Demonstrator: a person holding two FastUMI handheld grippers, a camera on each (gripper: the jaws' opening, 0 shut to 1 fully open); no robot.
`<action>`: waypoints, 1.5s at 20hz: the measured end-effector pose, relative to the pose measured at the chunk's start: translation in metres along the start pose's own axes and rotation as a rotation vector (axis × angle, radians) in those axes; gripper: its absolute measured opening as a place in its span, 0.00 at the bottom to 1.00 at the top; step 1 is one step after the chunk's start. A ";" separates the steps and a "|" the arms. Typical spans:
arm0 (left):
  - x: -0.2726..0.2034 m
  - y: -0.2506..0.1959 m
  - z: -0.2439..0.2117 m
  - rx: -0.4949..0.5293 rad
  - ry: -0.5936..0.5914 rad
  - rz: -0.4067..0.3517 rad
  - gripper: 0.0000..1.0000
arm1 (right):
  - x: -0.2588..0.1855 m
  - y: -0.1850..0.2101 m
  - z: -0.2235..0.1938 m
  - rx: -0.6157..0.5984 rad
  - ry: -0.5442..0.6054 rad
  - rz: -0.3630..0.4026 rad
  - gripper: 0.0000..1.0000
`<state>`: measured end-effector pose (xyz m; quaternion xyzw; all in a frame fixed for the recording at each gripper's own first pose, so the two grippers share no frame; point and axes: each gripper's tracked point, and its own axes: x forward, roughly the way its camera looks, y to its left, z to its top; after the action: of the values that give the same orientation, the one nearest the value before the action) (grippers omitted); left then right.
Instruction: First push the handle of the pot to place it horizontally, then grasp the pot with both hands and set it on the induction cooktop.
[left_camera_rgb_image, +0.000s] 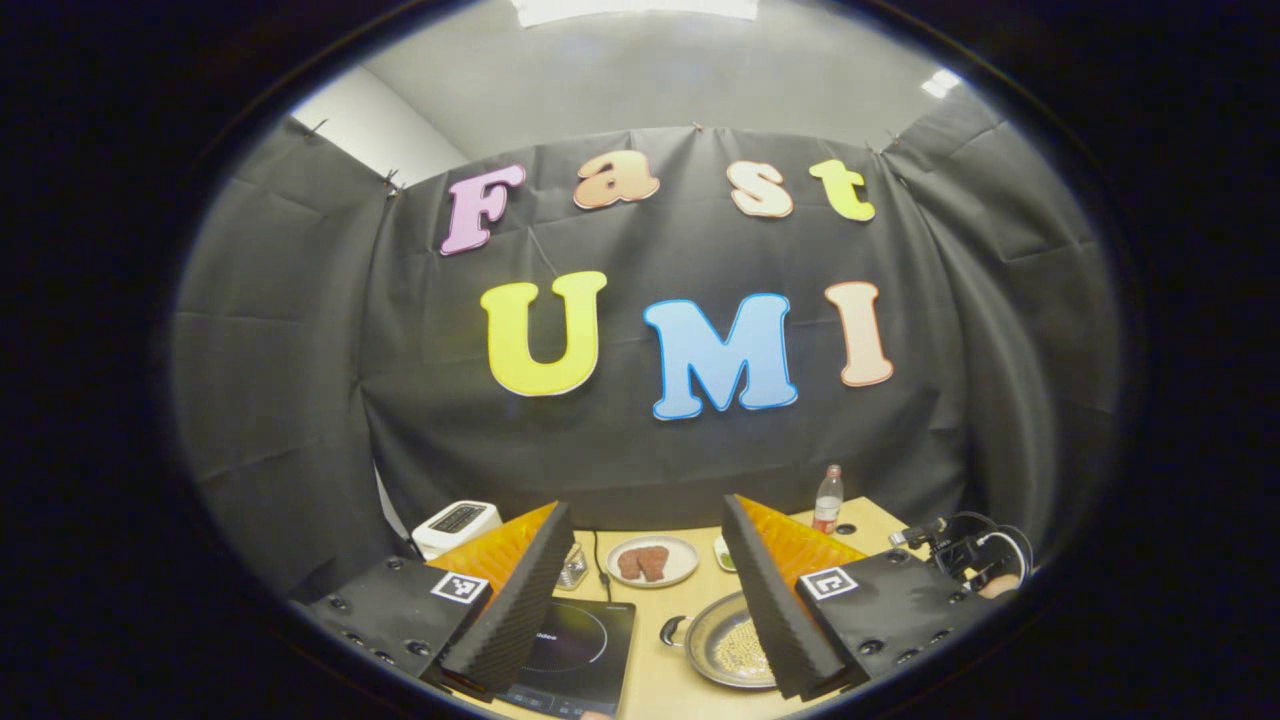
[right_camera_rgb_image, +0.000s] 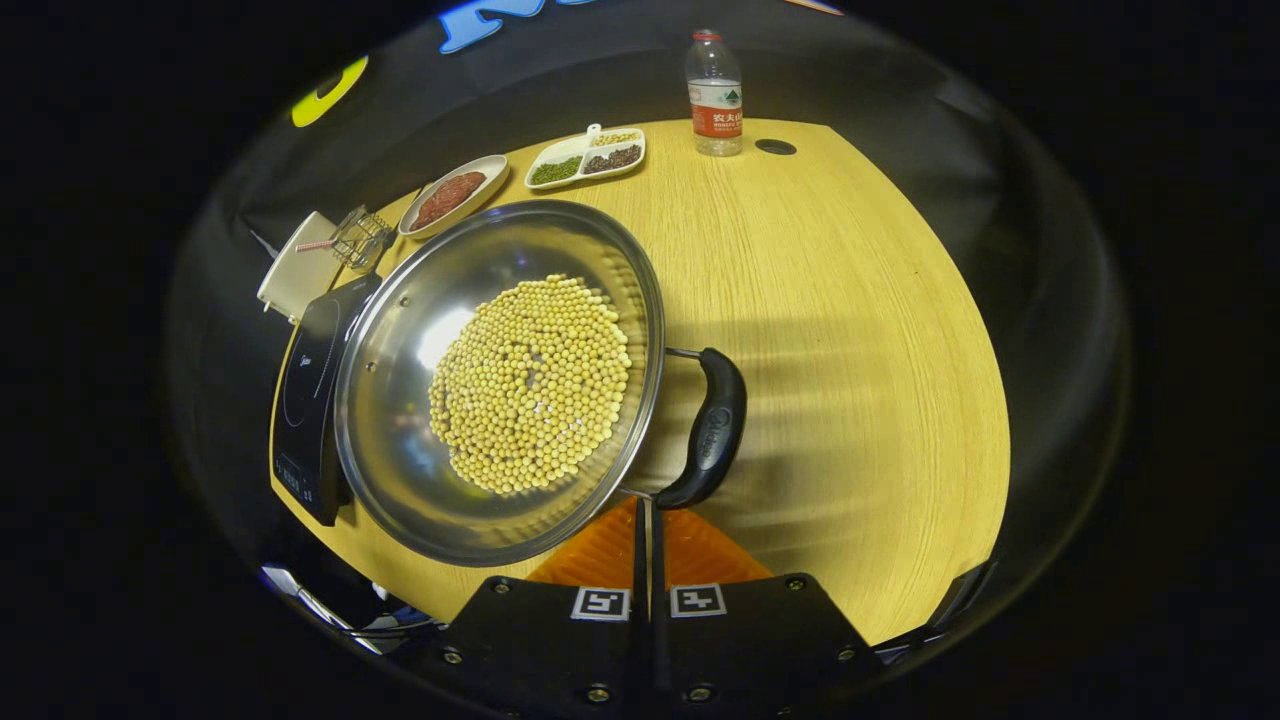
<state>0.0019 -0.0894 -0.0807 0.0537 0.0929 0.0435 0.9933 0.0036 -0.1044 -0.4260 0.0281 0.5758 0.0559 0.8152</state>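
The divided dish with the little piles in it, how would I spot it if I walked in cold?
Start at the wooden table and look to its far edge, where a water bottle stands. Just left of the bottle lies the divided dish, white and oblong. Unlike the oval plate of reddish meat beside it, it has separate compartments of green, dark and pale grains.

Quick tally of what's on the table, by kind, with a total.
Cookware: 1, pot of yellow beans
Appliances: 2, induction cooktop, white appliance
Dishes: 2, plate of meat, divided dish
Bottles: 1, water bottle
Wire utensils: 1, wire basket
Total: 7
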 end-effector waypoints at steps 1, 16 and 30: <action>0.002 0.000 -0.003 -0.001 0.003 -0.003 0.95 | 0.002 -0.004 0.003 -0.006 -0.001 -0.014 0.00; 0.051 0.015 -0.063 -0.041 0.102 -0.110 1.00 | -0.001 -0.029 0.028 0.000 -0.044 -0.150 0.01; 0.098 -0.022 -0.228 -0.085 0.483 -0.267 0.98 | -0.076 0.001 0.052 0.003 -0.399 -0.095 0.99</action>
<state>0.0566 -0.0796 -0.3240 -0.0128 0.3311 -0.0721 0.9407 0.0275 -0.1120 -0.3372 0.0125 0.4036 0.0099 0.9148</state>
